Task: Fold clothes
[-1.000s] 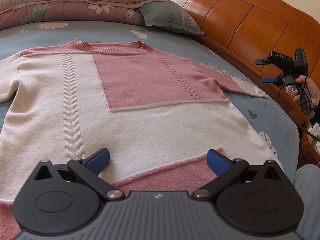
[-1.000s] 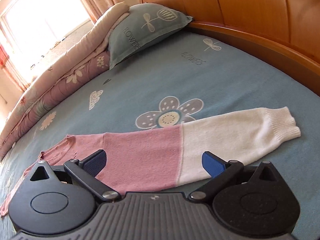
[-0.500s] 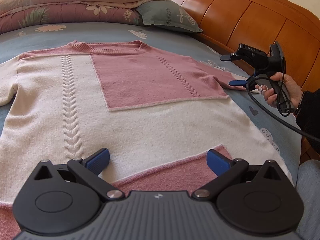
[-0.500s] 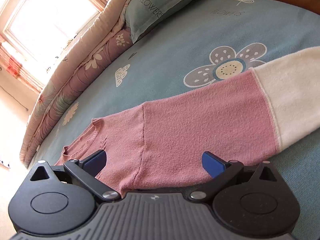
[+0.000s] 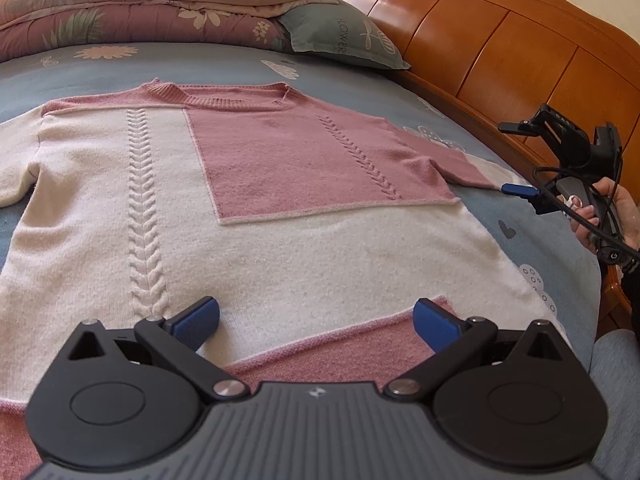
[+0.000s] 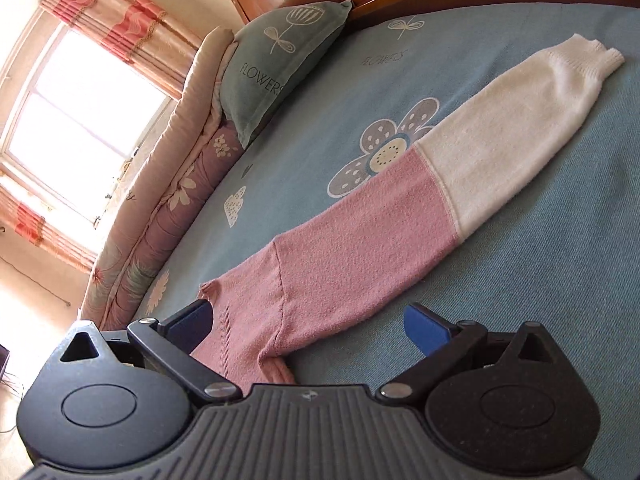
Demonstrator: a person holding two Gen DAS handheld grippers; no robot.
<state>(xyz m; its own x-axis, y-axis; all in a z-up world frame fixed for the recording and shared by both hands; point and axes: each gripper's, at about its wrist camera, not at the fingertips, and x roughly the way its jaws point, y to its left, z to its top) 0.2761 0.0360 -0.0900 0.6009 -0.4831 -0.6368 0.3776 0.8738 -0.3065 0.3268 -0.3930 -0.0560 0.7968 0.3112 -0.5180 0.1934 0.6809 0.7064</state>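
- Left wrist view: left tool point(image 5: 316, 320) wide open, blue ribbed pads over the lower hem zone of the sweater point(image 5: 280, 248), gripping nothing.
- Sweater lies flat, front up, on the bed point(image 5: 540, 240): fuzzy knit, cream body with a rectangular pink block at the chest, ribbed pink collar, raised cable braids running down cream and pink panels, pink band at the hem.
- Right tool point(image 5: 516, 160) at the far right edge of the sweater, held in a hand point(image 5: 600, 212) with a black cable trailing; one blue pad sits just beside the pink sleeve, jaws apart.
- Glossy wooden headboard point(image 5: 500, 52), grey-green pillow point(image 5: 344, 36), folded floral quilt point(image 5: 140, 8) behind.
- Right wrist view: right tool point(image 6: 308, 324) open, empty; left pad over the pink shoulder, right pad over bare blue sheet point(image 6: 560, 280).
- Sleeve point(image 6: 420, 208) stretched out straight on the sheet: pink upper half, cream lower half, ribbed cuff.
- Pillow point(image 6: 276, 64) printed "FLOWERS"; striped curtains point(image 6: 112, 28) at the window.
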